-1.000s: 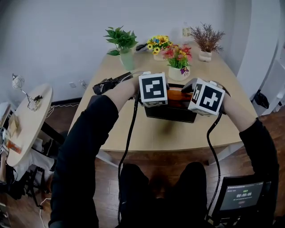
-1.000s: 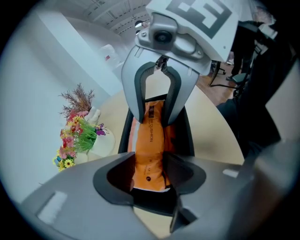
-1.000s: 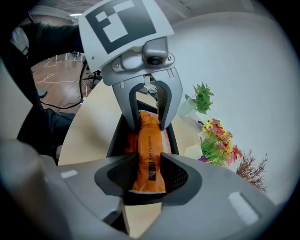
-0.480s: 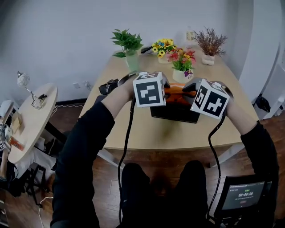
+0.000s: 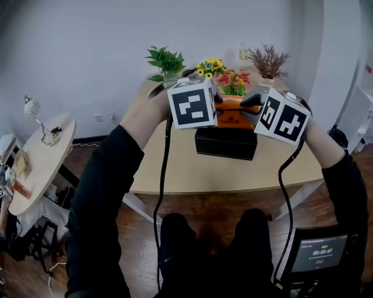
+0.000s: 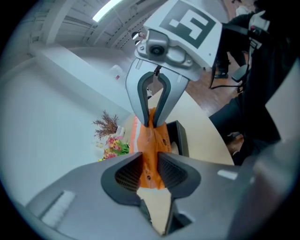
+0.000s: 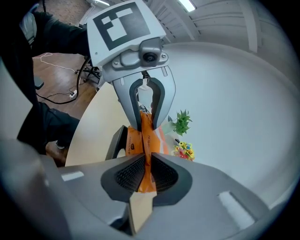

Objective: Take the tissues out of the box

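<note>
Up above the black box [image 5: 226, 144], the orange tissue pack [image 5: 236, 119] looks creased.

Black long sleeves [image 5: 102, 186], black cables [image 5: 162, 186] trailing down, and white cubes [image 5: 192, 105] printed with black square markers.

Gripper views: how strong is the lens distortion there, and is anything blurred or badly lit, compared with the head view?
Left gripper view: strong fisheye curving, black corners, orange plastic tissue pack sharp, the foreground soft. Right gripper view: same curving; bright ceiling strip light, no glare on the pack. Head view: milder bending, dim edges, black rectangular box sharp.
</note>
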Demonstrator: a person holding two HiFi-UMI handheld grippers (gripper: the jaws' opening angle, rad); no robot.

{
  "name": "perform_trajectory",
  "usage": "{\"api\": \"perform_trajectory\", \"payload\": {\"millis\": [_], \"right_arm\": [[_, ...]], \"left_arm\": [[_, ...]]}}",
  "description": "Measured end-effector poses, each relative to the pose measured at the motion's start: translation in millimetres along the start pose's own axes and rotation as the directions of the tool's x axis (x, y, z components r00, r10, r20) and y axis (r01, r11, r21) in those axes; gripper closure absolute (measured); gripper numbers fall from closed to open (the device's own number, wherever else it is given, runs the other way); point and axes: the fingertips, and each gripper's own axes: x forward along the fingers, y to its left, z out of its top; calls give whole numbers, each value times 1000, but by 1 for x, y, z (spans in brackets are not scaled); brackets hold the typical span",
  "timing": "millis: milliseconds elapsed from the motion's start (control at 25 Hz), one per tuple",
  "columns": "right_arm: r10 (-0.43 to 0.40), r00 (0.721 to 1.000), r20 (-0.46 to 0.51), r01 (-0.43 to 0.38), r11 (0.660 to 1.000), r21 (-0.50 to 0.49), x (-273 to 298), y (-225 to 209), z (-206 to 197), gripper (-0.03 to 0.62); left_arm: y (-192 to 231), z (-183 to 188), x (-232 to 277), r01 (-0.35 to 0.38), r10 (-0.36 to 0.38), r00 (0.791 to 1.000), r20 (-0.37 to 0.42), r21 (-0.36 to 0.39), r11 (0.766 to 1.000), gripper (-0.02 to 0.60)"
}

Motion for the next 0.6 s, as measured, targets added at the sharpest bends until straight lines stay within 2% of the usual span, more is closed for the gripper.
{"api": "perform_trajectory", "payload": {"millis": [280,600], "right_arm": [[-32,997,-68,33,999,19,-10,-3,-42,554],[-59,980,-190,78,992,94,-85,-3,-126,556]], "left_arm": [[1,32,30,6,-9,999,45,64,998,502],[-8,140,58,49,-72,988,139,160,986,505]]}}
